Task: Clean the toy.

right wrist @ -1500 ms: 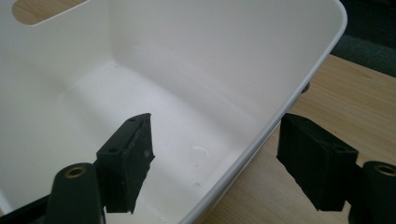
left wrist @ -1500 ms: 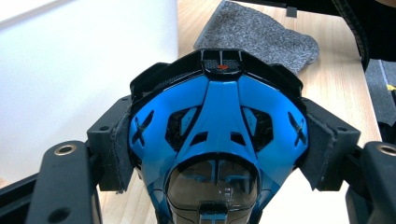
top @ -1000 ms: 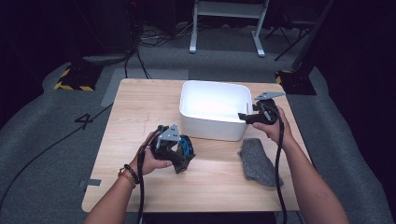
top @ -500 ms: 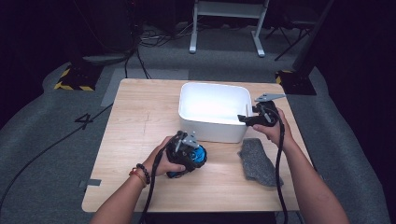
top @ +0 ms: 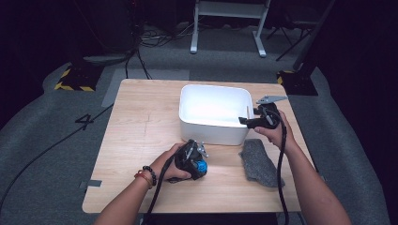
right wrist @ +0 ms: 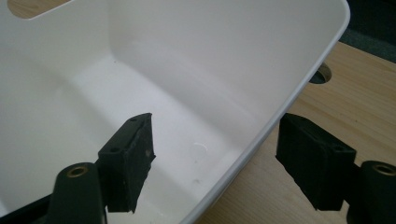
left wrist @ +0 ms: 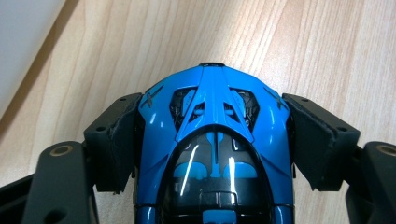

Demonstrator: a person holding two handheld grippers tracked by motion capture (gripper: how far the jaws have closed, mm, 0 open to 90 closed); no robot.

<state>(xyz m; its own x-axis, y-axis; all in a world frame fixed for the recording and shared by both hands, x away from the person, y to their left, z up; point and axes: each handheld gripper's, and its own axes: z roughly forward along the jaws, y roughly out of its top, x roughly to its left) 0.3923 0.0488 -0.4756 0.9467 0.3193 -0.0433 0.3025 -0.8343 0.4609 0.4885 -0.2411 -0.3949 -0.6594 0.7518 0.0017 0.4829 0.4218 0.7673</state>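
I have the left gripper [top: 196, 164] low over the table [top: 136, 122], near the front edge and just short of the white bin [top: 213, 115]. Its jaws stand wide but not empty: in the left gripper view the two pads sit flush against the flanks of a blue toy car [left wrist: 212, 144], one on each side, so I read that as a firm hold on a broad body. The car's long axis runs straight along the jaws, nose pointing away from my hand toward twelve o'clock in that view, with the bin's pale wall showing at about ten o'clock. From the high view the bin lies at roughly one o'clock from the left gripper, close by, so if the car is meant for the bin I judge it would need lifting over the near wall. The right gripper [top: 251, 119] is at the bin's right-hand wall; in the right gripper view its jaws straddle the rim of the white bin [right wrist: 261, 135], one pad inside and one outside, with daylight on both sides, so they are open around the wall and not pinching it. A grey cloth [top: 258, 161] lies on the table at about three o'clock from the car, just below the right hand [top: 277, 133]. The left hand [top: 171, 164] is the one carrying the car; the right is nearer the bin and placed to steady it.
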